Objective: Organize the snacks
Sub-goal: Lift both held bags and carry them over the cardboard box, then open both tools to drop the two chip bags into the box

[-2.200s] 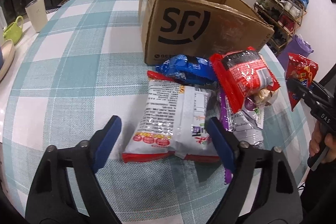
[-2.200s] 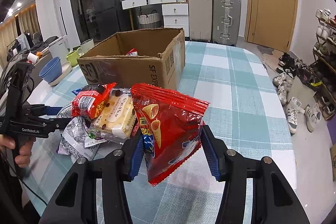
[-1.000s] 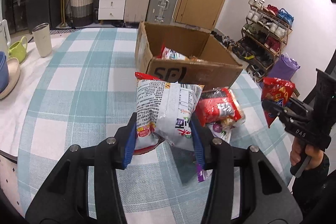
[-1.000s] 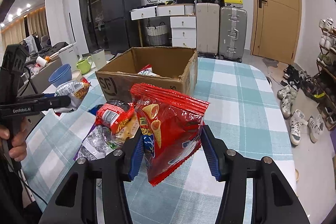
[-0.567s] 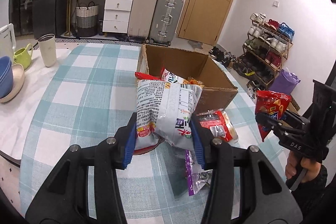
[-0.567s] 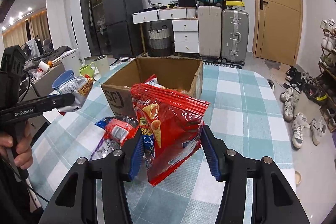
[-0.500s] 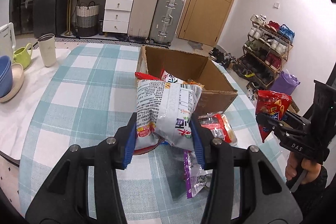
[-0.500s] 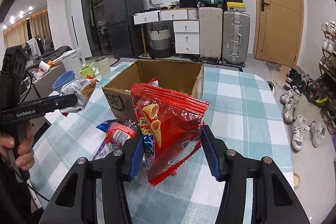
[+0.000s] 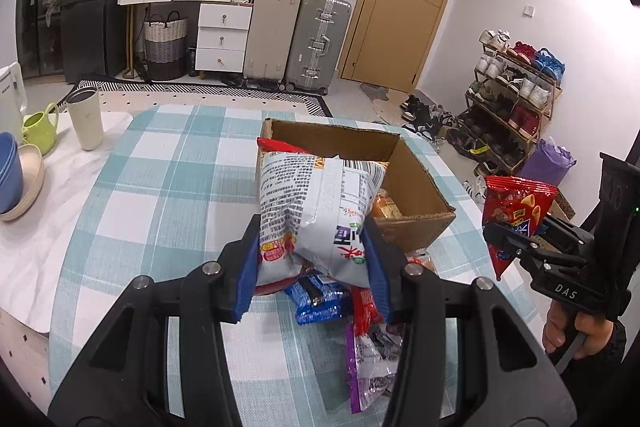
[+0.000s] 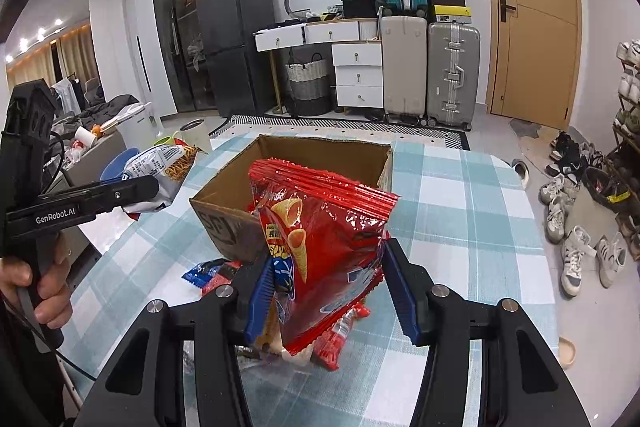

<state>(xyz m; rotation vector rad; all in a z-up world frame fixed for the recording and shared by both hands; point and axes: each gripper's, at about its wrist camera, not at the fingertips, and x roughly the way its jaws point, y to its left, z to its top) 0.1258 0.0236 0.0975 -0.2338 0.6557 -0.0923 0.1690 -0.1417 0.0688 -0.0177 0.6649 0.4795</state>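
My left gripper is shut on a silver-white snack bag and holds it in the air in front of the open cardboard box. My right gripper is shut on a red cone-snack bag, held above the table near the box. The box holds some snacks. On the table below lie a blue packet, a red packet and a purple-edged bag. Each gripper shows in the other's view: the right one and the left one.
The table has a teal checked cloth. At its left edge stand a white tumbler, a green mug and stacked bowls. Suitcases, drawers and a shoe rack stand beyond the table.
Both grippers have risen and moved toward the box with their bags held. The box interior and the loose packets on the table now show more from above.
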